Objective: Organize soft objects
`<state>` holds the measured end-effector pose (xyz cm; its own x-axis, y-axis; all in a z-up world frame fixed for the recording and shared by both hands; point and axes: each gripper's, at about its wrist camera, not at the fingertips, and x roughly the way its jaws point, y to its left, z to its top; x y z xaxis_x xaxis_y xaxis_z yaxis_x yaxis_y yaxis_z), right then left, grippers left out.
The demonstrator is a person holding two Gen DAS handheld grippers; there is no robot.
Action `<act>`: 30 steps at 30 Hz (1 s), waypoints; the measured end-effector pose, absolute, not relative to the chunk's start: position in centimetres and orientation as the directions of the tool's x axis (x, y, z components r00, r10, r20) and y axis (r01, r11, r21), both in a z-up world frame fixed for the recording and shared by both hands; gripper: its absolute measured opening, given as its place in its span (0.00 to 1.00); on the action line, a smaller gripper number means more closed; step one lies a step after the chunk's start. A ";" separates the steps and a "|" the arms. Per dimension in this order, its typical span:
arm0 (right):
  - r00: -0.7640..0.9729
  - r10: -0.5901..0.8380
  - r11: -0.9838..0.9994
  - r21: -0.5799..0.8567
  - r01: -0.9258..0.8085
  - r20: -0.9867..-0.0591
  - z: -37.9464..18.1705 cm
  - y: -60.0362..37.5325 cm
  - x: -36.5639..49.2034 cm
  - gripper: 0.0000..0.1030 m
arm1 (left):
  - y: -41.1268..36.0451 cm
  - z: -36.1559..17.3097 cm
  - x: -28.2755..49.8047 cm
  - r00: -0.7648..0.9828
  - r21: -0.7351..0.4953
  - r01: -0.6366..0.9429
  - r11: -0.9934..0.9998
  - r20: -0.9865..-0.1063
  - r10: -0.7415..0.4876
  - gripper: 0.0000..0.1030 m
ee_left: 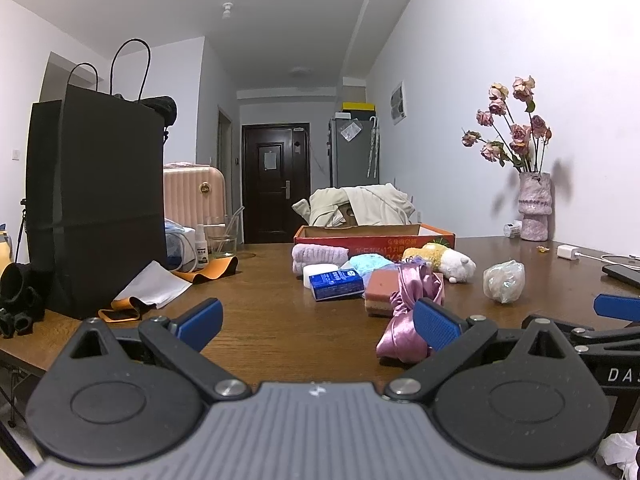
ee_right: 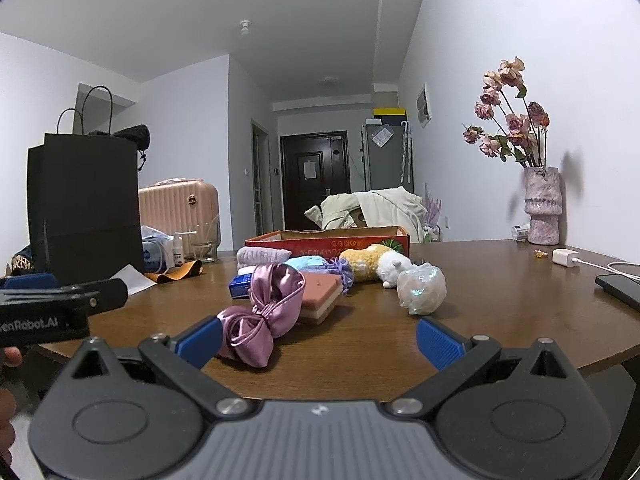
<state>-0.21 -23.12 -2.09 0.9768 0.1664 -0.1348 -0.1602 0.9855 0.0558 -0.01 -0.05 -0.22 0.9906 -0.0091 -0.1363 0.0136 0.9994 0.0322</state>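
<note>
Tools, left tool (ee_left: 316, 322) and right tool (ee_right: 318, 338), both gaped wide, empty; satin pouch (ee_right: 260, 320) lay nearest ahead, likely first pick for red box (ee_right: 328, 240).

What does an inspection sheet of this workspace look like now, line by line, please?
Surface: brown wooden table, glossy.
Job's things: pink satin pouch nearest; layered sponge, blue tissue pack, folded lilac towel, plush toy and clear bag behind it; open red cardboard box at the back.
Clutter: black paper bag, spray bottle, glass, vase of dried roses, phone.
Grippers: left gripper and right gripper both open, holding nothing.
Cables: white charger with its cable on the right.
Surroundings: pink suitcase, dark door, clothes on a chair.
</note>
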 end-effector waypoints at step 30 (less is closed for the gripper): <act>0.975 0.175 0.984 0.058 -0.168 -0.135 -2.3 -23.0 -0.4 1.00 | -0.4 0.2 -0.1 0.992 0.035 0.015 0.999 -0.127 -0.010 1.00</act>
<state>-0.35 -22.95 -2.34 0.9753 0.1748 -0.1353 -0.1683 0.9840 0.0583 -0.14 -0.35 0.17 0.9918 -0.0105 -0.1270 0.0151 0.9993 0.0354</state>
